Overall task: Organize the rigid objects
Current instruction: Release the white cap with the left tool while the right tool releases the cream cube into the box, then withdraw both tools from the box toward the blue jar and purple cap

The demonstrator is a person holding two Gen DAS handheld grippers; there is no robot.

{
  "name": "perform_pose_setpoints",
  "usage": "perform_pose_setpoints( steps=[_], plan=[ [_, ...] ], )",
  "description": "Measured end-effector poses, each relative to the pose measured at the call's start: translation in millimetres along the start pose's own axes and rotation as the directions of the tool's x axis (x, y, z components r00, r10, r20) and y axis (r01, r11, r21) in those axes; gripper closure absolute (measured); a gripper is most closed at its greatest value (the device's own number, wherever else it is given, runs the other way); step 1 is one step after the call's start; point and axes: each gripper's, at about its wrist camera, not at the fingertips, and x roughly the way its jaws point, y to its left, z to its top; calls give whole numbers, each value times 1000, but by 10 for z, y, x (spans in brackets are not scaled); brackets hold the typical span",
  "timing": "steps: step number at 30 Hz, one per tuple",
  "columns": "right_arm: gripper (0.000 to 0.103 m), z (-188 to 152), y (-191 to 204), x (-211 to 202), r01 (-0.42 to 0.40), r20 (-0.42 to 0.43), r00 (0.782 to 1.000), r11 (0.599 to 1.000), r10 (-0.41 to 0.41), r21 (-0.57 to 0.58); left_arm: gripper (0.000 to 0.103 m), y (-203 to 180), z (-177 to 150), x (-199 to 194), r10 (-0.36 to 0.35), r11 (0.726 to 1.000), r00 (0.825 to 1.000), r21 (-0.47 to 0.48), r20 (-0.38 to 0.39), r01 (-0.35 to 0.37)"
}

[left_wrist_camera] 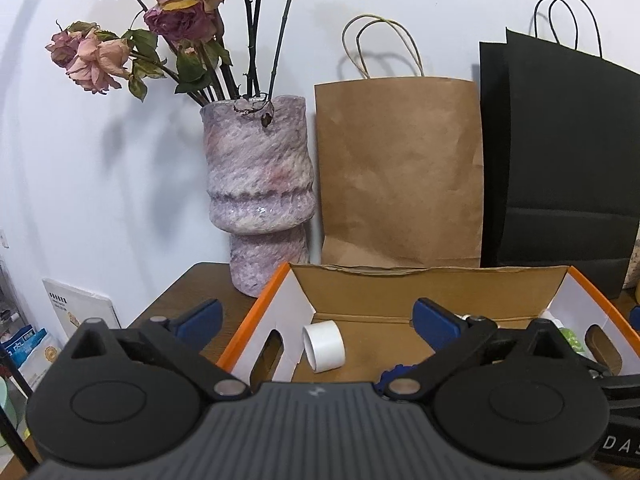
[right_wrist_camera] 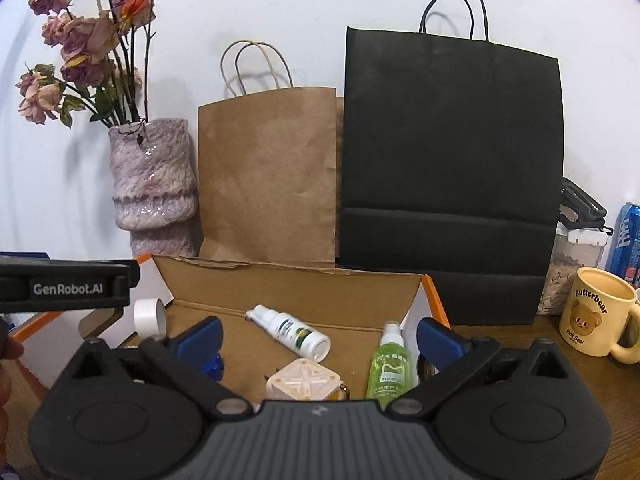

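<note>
An open cardboard box [left_wrist_camera: 360,284] with orange-edged flaps sits on the wooden table; it also shows in the right wrist view [right_wrist_camera: 288,280]. Inside lie a white tape roll [left_wrist_camera: 323,346] [right_wrist_camera: 149,317], a white spray bottle [right_wrist_camera: 289,332], a green spray bottle [right_wrist_camera: 390,366], a pale cube [right_wrist_camera: 303,383] and a small blue object [right_wrist_camera: 211,364]. My left gripper [left_wrist_camera: 318,316] is open and empty above the box's left part. My right gripper [right_wrist_camera: 318,336] is open and empty above the box's middle. The left gripper's body [right_wrist_camera: 64,286] shows at the right wrist view's left edge.
A mauve vase [left_wrist_camera: 258,196] [right_wrist_camera: 154,184] of dried roses, a brown paper bag [left_wrist_camera: 400,172] [right_wrist_camera: 268,176] and a black paper bag [left_wrist_camera: 560,160] [right_wrist_camera: 452,176] stand behind the box against the wall. A yellow bear mug [right_wrist_camera: 596,316], a jar [right_wrist_camera: 568,272] and a blue can [right_wrist_camera: 626,244] stand at the right.
</note>
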Motion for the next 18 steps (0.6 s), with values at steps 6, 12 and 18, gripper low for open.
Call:
perform_pose_setpoints(
  steps=[6, 12, 18],
  plan=[
    [0, 3, 3, -7, 1, 3, 1000, 1000, -1, -1, 0, -6, 0, -5, 4, 1000, 1000, 6, -1, -4],
    [0, 0, -4, -23, 4, 8, 1000, 1000, -4, 3, 0, -3, 1, -21, 4, 1000, 1000, 2, 3, -4],
    [0, -2, -10, -69, 5, 18, 1000, 1000, -5, 10, 0, 18, -2, -67, 6, 1000, 1000, -2, 3, -6]
  ],
)
